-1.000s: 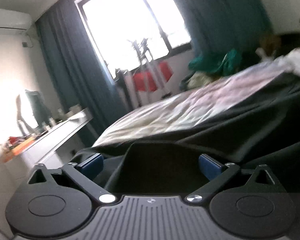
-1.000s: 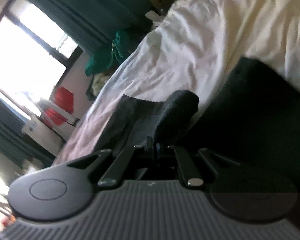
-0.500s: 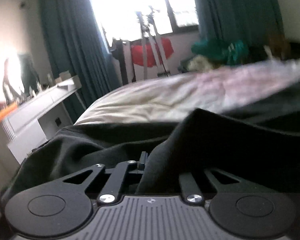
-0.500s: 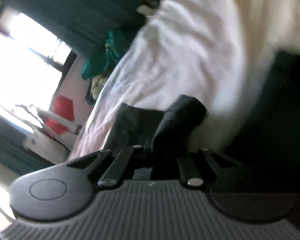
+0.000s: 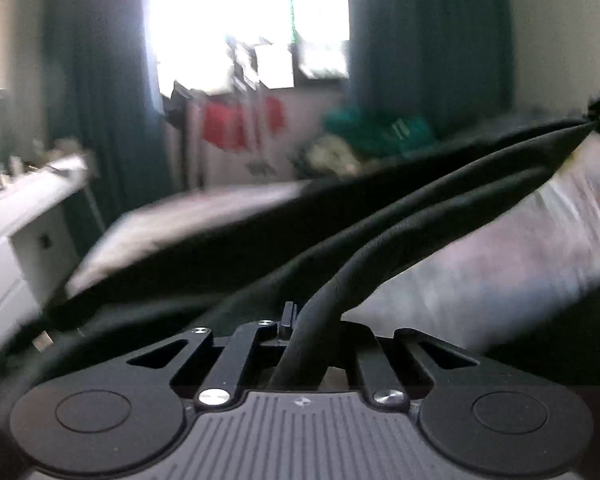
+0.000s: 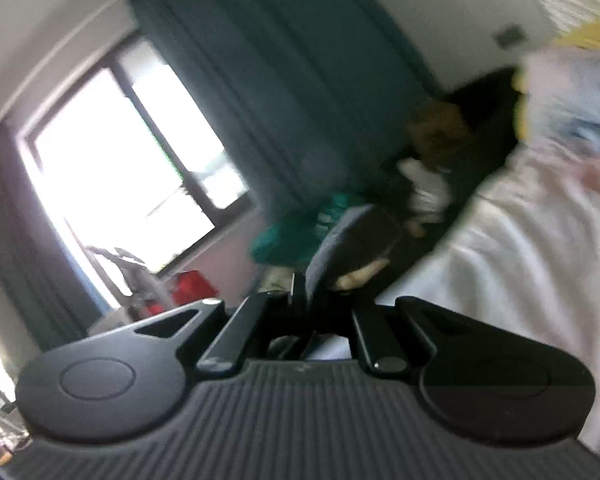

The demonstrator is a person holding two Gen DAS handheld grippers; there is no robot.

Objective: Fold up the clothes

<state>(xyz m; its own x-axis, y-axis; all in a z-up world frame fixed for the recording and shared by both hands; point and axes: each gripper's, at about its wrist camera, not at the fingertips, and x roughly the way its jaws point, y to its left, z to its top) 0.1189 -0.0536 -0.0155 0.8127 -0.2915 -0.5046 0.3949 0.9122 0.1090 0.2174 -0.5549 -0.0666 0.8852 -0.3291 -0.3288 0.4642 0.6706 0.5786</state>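
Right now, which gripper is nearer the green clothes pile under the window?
Right, as far as the blur allows. The right gripper sits just below the green clothes pile; the left gripper views it across the bed.

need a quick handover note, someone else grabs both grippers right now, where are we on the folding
Left gripper: shut on the black garment, pinching a bunched edge.
Right gripper: shut on the same garment's other end, seen at the far right of the left wrist view.
The cloth is lifted and stretched between the two, above the bed.
Done: both ends gripped, garment raised.
Left: lay it flat and make the folds; none is visible so far. Both views are motion-blurred.
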